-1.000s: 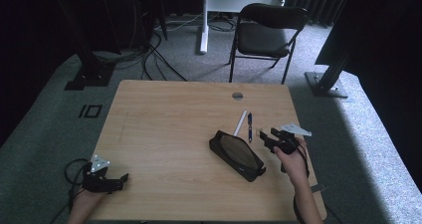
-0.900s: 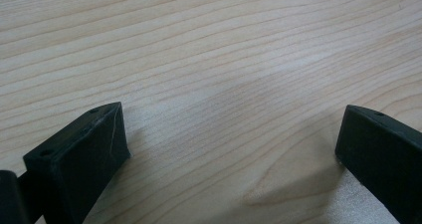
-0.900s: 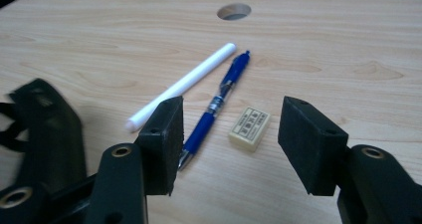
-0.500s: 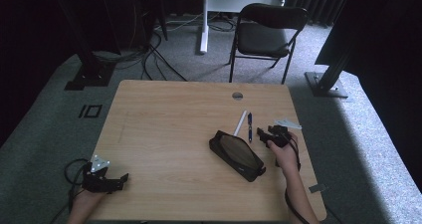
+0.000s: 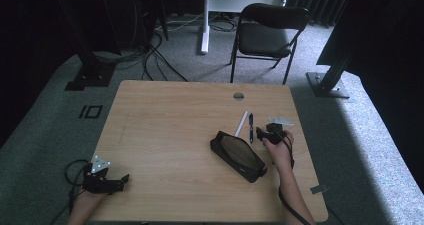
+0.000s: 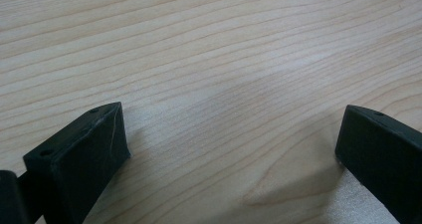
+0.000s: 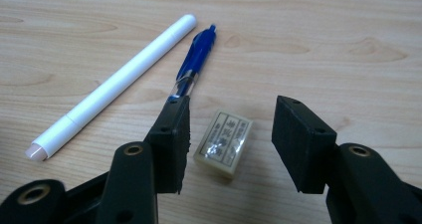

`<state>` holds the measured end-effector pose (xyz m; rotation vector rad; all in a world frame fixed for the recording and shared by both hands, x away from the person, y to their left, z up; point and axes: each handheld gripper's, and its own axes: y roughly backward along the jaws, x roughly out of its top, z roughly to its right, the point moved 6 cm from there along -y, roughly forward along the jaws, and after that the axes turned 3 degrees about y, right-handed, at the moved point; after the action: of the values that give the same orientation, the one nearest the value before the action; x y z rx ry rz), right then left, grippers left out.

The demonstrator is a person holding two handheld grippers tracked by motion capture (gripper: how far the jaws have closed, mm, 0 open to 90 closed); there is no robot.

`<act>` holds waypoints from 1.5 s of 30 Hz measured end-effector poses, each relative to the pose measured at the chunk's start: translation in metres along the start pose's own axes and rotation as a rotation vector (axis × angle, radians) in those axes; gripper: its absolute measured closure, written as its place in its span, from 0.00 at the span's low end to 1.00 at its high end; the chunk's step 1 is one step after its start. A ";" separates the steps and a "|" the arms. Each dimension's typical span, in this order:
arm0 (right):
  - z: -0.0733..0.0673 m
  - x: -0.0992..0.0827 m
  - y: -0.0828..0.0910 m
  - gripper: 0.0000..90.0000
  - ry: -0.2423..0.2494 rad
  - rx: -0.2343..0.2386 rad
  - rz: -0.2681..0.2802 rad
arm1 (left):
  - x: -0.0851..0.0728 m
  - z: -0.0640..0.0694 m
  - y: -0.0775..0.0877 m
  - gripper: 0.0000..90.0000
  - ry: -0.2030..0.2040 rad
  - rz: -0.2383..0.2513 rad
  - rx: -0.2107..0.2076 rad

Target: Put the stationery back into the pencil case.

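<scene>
Because the right gripper [image 7: 231, 139] hangs low over the table with its jaws spread and nothing between them, the small eraser [image 7: 223, 143] in its printed wrapper sits framed in the gap, closer to the left-hand jaw of that view than to the other. That jaw's tip also overlaps the clear end of the blue pen [image 7: 195, 62], which lies just beside the eraser, with the white pen [image 7: 113, 87] next to it on the far side. The likeliest slip, judging from this layout, is that a closing jaw catches the blue pen along with the eraser, or nudges the eraser sideways so it pivots out of the off-centre grip. In the high view the open black pencil case [image 5: 238, 155] lies near the person's right hand [image 5: 278, 149] on the wooden table [image 5: 165, 120], so a scattered pen could roll against it. The left gripper [image 5: 103, 179] rests well apart at the near left corner, jaws wide over bare wood.
</scene>
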<state>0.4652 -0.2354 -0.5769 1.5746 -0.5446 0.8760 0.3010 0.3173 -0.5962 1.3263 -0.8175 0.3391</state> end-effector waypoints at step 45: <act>0.013 -0.003 0.017 0.76 -0.030 -0.006 -0.033 | 0.000 0.000 0.000 0.00 0.000 0.000 0.000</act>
<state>0.4534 -0.2521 -0.5695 1.5898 -0.5404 0.8259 0.3010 0.3173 -0.5962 1.3265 -0.8174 0.3388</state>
